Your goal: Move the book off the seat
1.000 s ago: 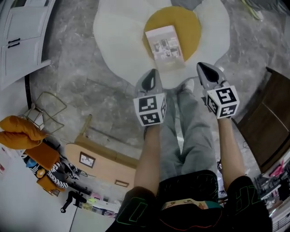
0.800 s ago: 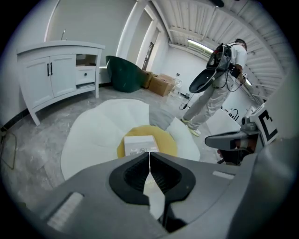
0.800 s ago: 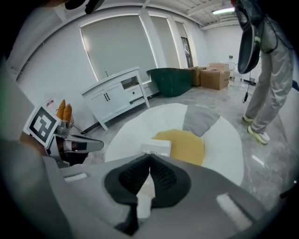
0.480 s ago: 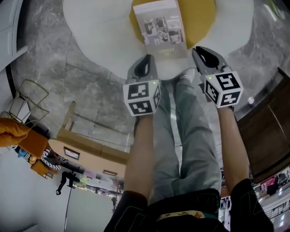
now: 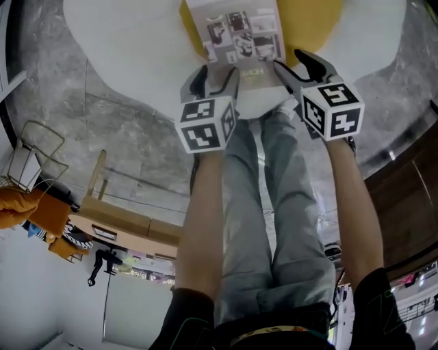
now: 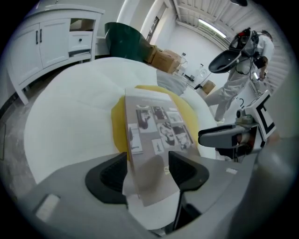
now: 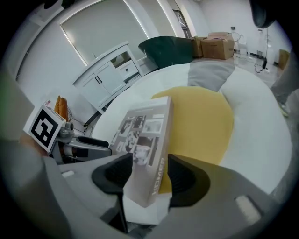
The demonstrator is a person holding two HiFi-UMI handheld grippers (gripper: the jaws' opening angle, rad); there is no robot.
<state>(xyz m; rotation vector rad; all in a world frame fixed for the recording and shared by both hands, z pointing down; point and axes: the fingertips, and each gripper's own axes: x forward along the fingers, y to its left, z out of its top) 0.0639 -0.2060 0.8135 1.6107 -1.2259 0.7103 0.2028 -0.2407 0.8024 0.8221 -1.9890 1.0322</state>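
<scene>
A grey book (image 5: 239, 37) with small photos on its cover lies on the yellow middle (image 5: 311, 20) of a white egg-shaped seat (image 5: 130, 48). My left gripper (image 5: 215, 78) is at the book's near left corner, its jaws opening. In the left gripper view that corner of the book (image 6: 156, 130) lies between the wide-apart pads of the left gripper (image 6: 147, 168). My right gripper (image 5: 298, 65) is at the near right corner, jaws also opening. The book's spine edge (image 7: 147, 135) stands between the right gripper's (image 7: 145, 175) pads, which do not press it.
The person's legs (image 5: 274, 205) stand just before the seat on grey stone floor. A white cabinet (image 6: 51, 42), a dark green tub (image 6: 124, 39) and cardboard boxes (image 6: 163, 58) are beyond the seat. A wire basket (image 5: 34, 154) is left, dark wooden furniture (image 5: 410, 198) right.
Both grippers have moved forward to the book's near edge. Their jaws, shut before, now stand wide apart with the book's corners between them.
</scene>
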